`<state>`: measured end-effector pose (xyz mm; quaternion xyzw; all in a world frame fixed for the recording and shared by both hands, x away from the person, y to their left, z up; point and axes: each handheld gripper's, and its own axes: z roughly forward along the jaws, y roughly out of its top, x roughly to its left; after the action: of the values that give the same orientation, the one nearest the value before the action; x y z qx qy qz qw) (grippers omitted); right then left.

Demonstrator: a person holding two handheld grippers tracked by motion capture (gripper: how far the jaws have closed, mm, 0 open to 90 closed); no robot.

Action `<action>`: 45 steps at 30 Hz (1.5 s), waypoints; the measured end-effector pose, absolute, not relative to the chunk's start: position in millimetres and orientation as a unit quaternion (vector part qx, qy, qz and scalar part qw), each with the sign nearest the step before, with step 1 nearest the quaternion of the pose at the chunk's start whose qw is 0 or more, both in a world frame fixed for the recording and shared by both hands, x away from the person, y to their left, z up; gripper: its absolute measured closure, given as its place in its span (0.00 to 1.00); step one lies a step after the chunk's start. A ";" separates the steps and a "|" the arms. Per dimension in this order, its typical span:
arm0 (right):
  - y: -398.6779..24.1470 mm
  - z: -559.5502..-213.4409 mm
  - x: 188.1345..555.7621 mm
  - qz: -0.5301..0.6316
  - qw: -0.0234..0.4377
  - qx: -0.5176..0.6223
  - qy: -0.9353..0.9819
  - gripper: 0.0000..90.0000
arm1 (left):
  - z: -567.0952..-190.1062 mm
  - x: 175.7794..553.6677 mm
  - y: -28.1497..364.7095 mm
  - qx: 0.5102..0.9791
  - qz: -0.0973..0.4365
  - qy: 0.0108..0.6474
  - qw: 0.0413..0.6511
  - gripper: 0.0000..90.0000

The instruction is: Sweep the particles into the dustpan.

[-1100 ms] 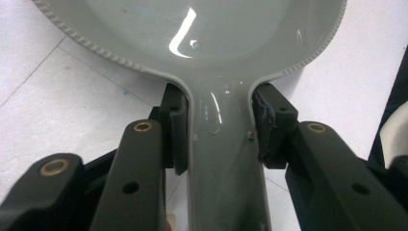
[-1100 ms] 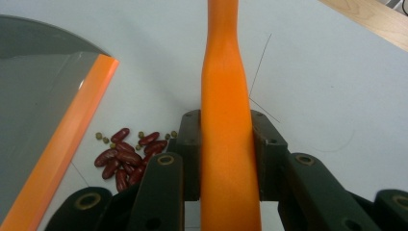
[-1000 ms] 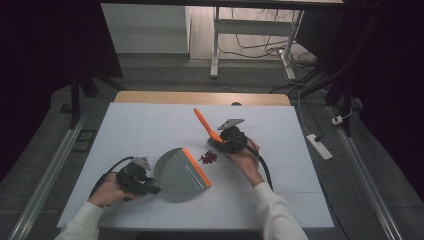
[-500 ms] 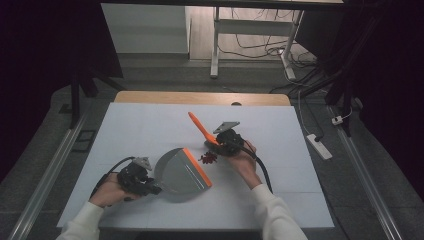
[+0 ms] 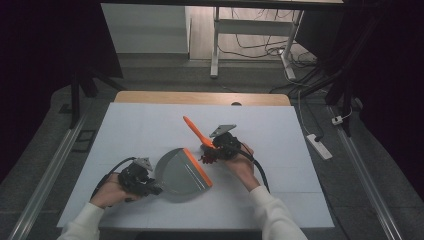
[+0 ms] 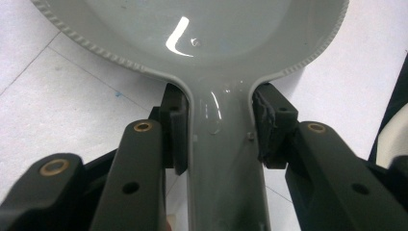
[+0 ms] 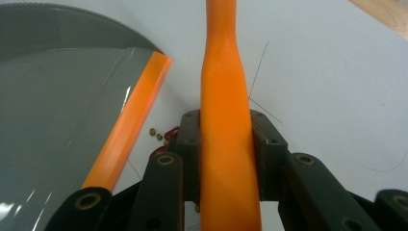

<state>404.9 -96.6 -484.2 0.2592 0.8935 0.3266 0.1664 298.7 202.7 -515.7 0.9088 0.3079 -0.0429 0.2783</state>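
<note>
Grey plastic dustpan [image 5: 179, 172] with orange front lip [image 5: 195, 165]: glossy, ridged rim, flat on white table [image 5: 150, 125], handle clamped in left gripper [image 5: 150, 186]. Orange plastic brush handle [image 7: 225, 120]: smooth, tapered, tilted up from table, clamped in right gripper [image 5: 212, 150]. Small dark red and yellowish bits [image 7: 163, 135]: on table just beside lip.

The high view is dim at its edges, with the room left and right almost black, while the white desk [image 5: 150, 130] is evenly lit from above and casts only faint shadows. In the left gripper view, a bright glare streak sits on the glossy grey dustpan [image 6: 192, 29]. Both gripper views are soft and slightly blurred up close.
</note>
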 end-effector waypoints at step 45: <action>-69.9 -486.1 383.0 0.360 0.122 0.223 0.898 0.78 | -517.7 303.0 200.6 0.910 -0.053 0.306 0.273 0.68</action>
<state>383.0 -69.9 -486.1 0.2227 0.8979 0.3598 0.1216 303.0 200.6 -517.7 0.9103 0.3063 -0.0525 0.2734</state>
